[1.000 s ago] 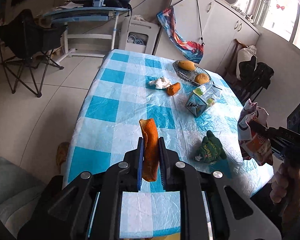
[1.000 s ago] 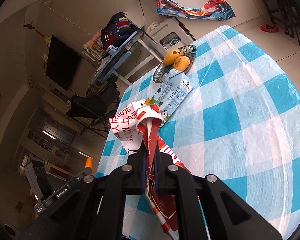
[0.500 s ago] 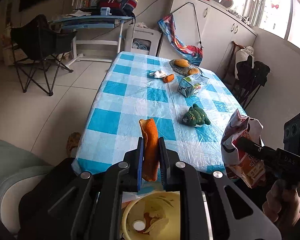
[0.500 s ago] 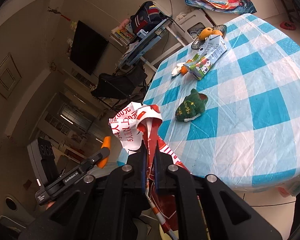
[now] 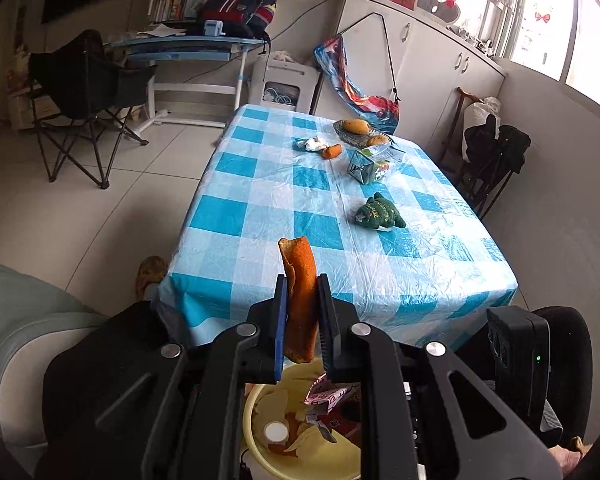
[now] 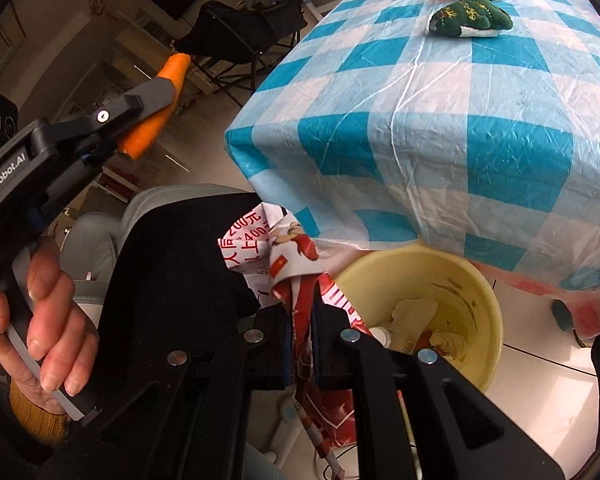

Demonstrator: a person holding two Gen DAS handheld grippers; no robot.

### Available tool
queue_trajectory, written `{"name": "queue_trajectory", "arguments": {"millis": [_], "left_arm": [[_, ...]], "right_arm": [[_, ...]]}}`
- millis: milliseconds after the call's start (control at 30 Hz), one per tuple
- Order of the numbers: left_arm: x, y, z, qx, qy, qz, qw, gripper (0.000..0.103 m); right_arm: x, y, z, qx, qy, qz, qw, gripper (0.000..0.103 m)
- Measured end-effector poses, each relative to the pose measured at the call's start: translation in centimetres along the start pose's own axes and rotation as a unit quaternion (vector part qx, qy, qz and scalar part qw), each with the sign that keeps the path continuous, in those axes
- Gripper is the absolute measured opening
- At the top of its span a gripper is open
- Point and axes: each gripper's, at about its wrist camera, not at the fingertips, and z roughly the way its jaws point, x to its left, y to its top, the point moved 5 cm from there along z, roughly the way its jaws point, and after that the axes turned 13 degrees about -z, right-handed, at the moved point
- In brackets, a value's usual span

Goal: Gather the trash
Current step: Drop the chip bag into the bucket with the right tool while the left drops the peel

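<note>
left wrist view, left tool (image 5: 302,316) clenched on rough curled orange peel (image 5: 299,296), right tool (image 6: 300,344) loosening around crinkled glossy wrapper (image 6: 276,256)

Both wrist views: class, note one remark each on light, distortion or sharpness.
Left wrist view: the window at upper right is blown out white, walls and floor bow outward from the fisheye, the table is sharp. Right wrist view: dimmer room at the left, the table edge curves, the wrapper in the right gripper is sharp, the bowl evenly lit.
</note>
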Motion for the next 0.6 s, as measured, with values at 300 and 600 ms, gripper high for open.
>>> {"name": "queue_trajectory", "arguments": {"millis": [300,600], "left_arm": [[0.0,-3.0,0.9,0.035,0.0,0.002,0.9994,0.014],[-0.9,-6.8,3.0,0.067,0.052,0.063,0.9945,0.058]], "right_arm": [[-2.7,0.4,-3.2,-0.062,-0.05,0.054,0.995,0.044],[-4.5,0.1,-9.6,-0.16,-0.178,0.079,0.968,0.079]]}}
